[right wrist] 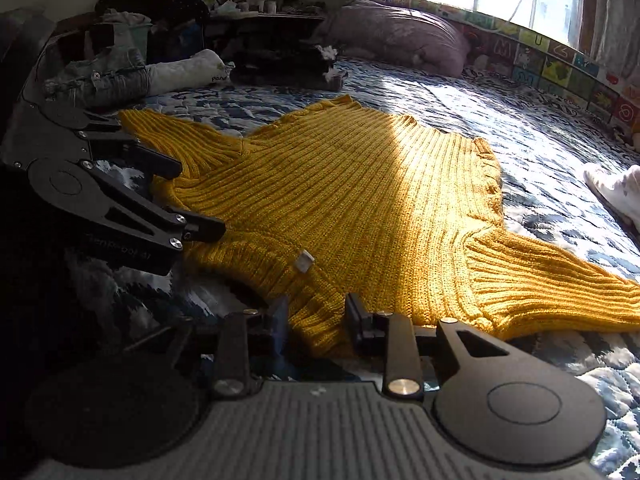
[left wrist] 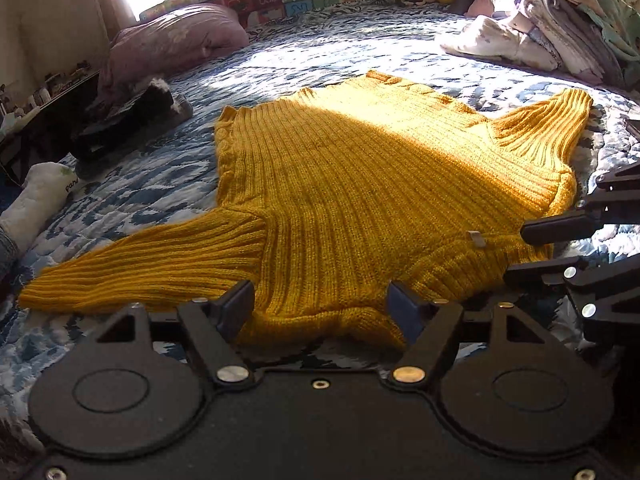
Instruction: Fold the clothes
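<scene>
A mustard-yellow ribbed sweater lies spread flat on the bed, its neck end toward me and its sleeves out to both sides. My left gripper is open wide, and the near shoulder edge of the sweater lies between its fingers. In the right wrist view the sweater fills the middle. There my right gripper has drawn in on the ribbed collar edge, with both pads against the knit. A small white label sits on the collar. Each gripper shows in the other's view: the right, the left.
The bed has a blue and white quilt. A purple pillow and dark clothes lie at the far left. A pile of folded laundry lies at the far right. Jeans lie near the bed's edge. A person's foot stands by the window.
</scene>
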Tool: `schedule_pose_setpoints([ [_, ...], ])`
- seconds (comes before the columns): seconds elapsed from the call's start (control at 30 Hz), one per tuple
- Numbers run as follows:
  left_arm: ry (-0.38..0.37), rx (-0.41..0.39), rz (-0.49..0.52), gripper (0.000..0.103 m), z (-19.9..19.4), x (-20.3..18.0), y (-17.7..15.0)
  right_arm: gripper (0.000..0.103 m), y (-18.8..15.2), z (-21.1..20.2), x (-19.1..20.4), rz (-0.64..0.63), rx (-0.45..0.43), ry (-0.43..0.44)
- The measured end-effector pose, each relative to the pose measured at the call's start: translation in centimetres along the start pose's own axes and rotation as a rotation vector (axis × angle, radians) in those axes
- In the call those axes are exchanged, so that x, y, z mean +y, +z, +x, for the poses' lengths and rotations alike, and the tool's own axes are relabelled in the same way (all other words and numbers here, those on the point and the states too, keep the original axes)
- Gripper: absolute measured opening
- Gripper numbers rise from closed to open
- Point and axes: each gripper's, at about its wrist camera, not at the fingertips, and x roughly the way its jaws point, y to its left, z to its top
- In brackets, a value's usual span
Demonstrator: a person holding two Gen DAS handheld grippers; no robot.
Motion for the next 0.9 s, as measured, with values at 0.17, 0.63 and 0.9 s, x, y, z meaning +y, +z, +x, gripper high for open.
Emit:
schedule_pose_setpoints([
  [0.17, -0.023, -0.093, -0.177, 0.065, -2.8, 3.1, 1.2, 0.034, -0.5, -1.8, -2.9, 0.229, -0.077, 0.036],
  [0.63, -0.061, -0.028, -0.226, 0.075, -2.0, 3.7, 1.8, 0.059, -4.8, -3.3, -13.3, 0.823, -0.207, -0.087],
  [0.9, -0.181, -0.021, -0.127, 0.075, 0.7, -0.5, 7.8, 0.059, -4.9, -0.8, -12.8, 0.765, -0.144, -0.078],
])
